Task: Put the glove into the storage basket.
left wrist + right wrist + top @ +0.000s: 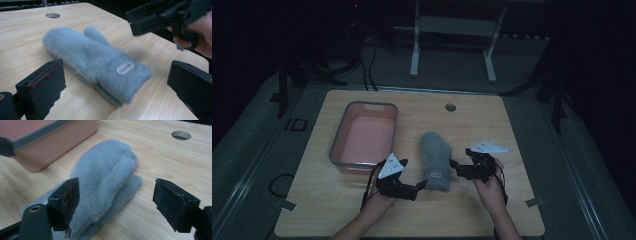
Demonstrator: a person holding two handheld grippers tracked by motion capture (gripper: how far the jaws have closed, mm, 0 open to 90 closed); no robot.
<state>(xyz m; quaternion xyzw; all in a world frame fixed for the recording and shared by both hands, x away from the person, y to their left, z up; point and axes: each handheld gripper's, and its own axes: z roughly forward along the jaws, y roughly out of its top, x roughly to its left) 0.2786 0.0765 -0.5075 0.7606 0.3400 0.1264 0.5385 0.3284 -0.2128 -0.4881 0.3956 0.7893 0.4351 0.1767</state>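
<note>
A fluffy grey-blue mitten (435,159) lies flat on the wooden table (492,125), fingertips pointing away and the cuff with a small pale label (125,68) toward the person. A second layer shows beneath it at the cuff. My left gripper (423,184) sits at the cuff's left corner, jaws wide open; in the left gripper view (117,82) the cuff lies ahead between them, not pressed. My right gripper (455,168) stands open at the mitten's right side; in the right gripper view (115,195) the mitten lies ahead between its spread jaws.
A pink tub (371,104) with a grey rim stands left of the mitten, close behind the left hand. A round cable hole (450,107) sits near the table's far edge. A white table frame stands on the floor beyond.
</note>
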